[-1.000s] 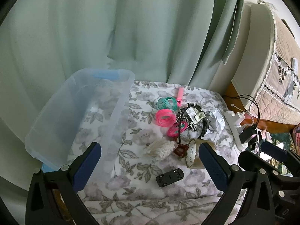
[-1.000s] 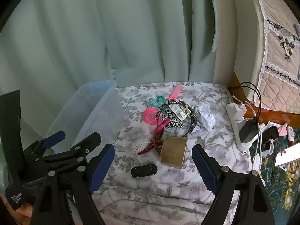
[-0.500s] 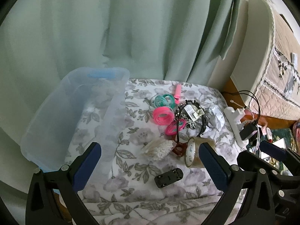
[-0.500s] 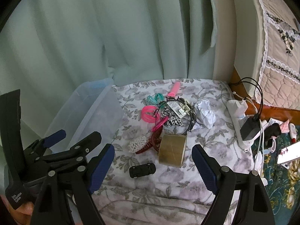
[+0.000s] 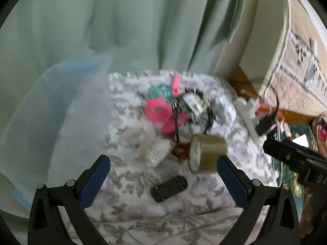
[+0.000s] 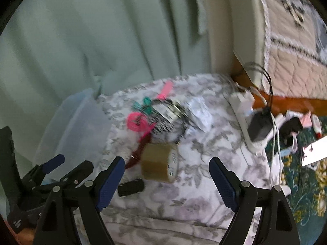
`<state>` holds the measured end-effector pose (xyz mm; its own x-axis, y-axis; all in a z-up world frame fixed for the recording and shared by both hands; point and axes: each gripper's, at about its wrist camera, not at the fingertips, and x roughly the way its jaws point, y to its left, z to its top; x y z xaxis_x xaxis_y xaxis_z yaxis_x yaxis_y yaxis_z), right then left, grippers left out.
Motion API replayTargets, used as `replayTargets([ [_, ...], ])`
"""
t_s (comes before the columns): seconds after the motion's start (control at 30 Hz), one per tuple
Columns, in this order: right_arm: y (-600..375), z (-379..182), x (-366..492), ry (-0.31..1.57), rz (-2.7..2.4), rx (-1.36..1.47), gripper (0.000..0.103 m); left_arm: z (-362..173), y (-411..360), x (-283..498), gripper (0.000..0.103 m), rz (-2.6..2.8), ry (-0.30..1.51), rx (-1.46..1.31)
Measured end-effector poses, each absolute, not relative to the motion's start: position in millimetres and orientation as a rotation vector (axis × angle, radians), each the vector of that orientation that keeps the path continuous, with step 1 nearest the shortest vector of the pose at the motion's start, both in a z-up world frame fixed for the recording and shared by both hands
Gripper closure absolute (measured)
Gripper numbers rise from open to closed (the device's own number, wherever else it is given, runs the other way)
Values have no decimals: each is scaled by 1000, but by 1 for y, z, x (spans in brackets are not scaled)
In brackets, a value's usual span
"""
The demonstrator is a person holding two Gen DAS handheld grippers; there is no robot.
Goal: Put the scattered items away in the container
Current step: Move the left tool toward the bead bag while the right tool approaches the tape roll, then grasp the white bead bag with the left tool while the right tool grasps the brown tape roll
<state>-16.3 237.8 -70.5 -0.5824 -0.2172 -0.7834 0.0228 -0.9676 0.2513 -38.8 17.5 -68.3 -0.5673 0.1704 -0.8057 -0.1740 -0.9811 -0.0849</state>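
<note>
A clear plastic bin (image 5: 53, 118) stands at the left of a floral cloth. Scattered to its right lie a brown tape roll (image 5: 206, 153), a small black clip (image 5: 169, 187), a white bristly brush (image 5: 157, 151), pink coil hair ties (image 5: 157, 110), teal hair ties (image 5: 159, 90), a pink stick (image 5: 176, 81) and a black headband with a tag (image 5: 196, 106). My left gripper (image 5: 163, 181) is open above the black clip. My right gripper (image 6: 166, 180) is open just short of the tape roll (image 6: 160, 163), with the black clip (image 6: 130, 187) by its left finger.
A green curtain (image 5: 122, 24) hangs behind the cloth. At the right edge lies a white power strip (image 6: 245, 122) with a black charger (image 6: 260, 126) and cables. A quilted bed (image 6: 286, 40) rises beyond it. The left tool (image 6: 40, 183) shows at the lower left of the right wrist view.
Both grippers have moved forward and down toward the items, which now look larger and blurred. The right gripper has closed in on the tape roll. Nothing has been picked up.
</note>
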Motion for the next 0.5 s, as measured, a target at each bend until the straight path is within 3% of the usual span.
replayTargets([
  [0.5, 221, -129, -61, -363, -2495, 1554, 16, -146, 22, -81, 0, 2592, 166, -1553],
])
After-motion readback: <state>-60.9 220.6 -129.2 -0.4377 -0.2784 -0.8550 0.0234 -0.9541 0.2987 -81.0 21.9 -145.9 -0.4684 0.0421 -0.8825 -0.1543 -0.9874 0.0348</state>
